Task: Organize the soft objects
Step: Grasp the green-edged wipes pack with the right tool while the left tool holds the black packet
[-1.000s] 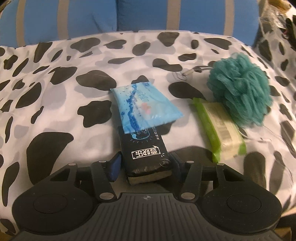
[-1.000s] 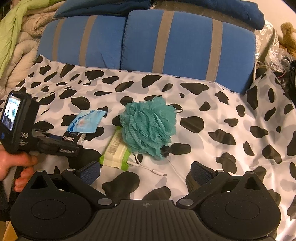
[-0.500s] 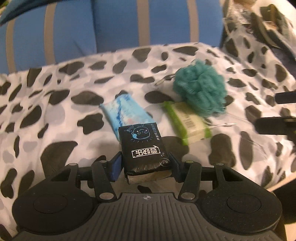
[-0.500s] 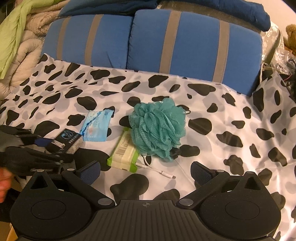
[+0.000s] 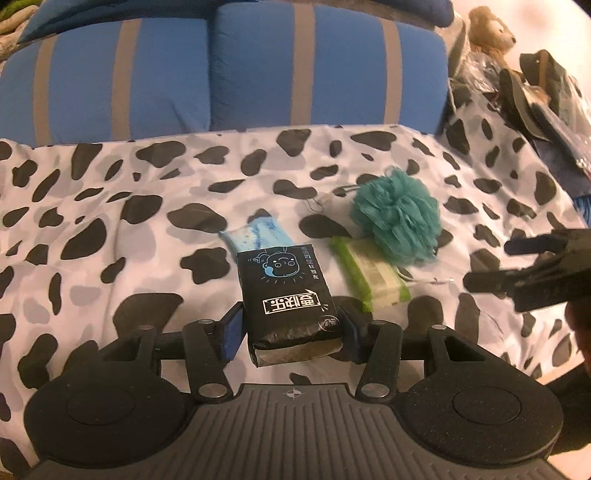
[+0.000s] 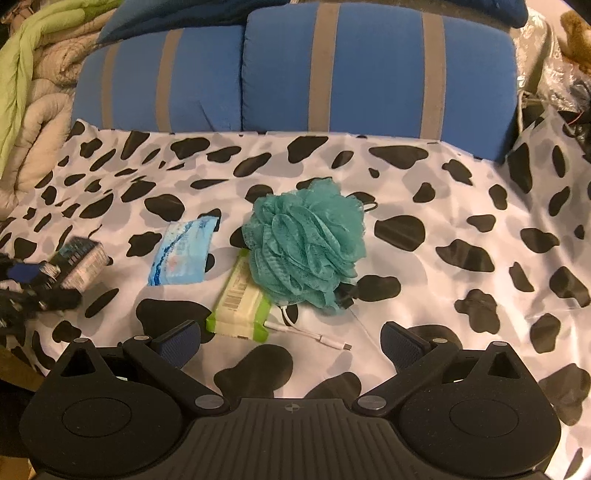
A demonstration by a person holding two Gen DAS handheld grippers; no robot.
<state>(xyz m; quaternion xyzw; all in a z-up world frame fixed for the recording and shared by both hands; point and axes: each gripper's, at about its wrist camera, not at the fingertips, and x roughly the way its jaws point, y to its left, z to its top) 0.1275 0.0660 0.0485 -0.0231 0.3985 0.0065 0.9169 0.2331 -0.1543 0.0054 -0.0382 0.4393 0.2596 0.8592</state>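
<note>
My left gripper (image 5: 290,332) is shut on a black tissue pack (image 5: 286,295) and holds it above the cow-print sheet (image 5: 110,221). It also shows at the left edge of the right wrist view (image 6: 79,262). A blue tissue pack (image 6: 183,253), a green wipes pack (image 6: 240,304) and a teal bath pouf (image 6: 306,245) lie on the sheet. My right gripper (image 6: 291,341) is open and empty, in front of the wipes pack and the pouf.
Two blue striped pillows (image 6: 295,70) stand at the back. A white cable (image 6: 314,334) lies by the wipes pack. Folded blankets (image 6: 33,74) are piled at the left. A plush toy (image 5: 491,26) and bags sit at the far right.
My left gripper has lifted the black tissue pack off the sheet and drawn back from the blue pack. My right gripper has moved slightly closer to the pouf.
</note>
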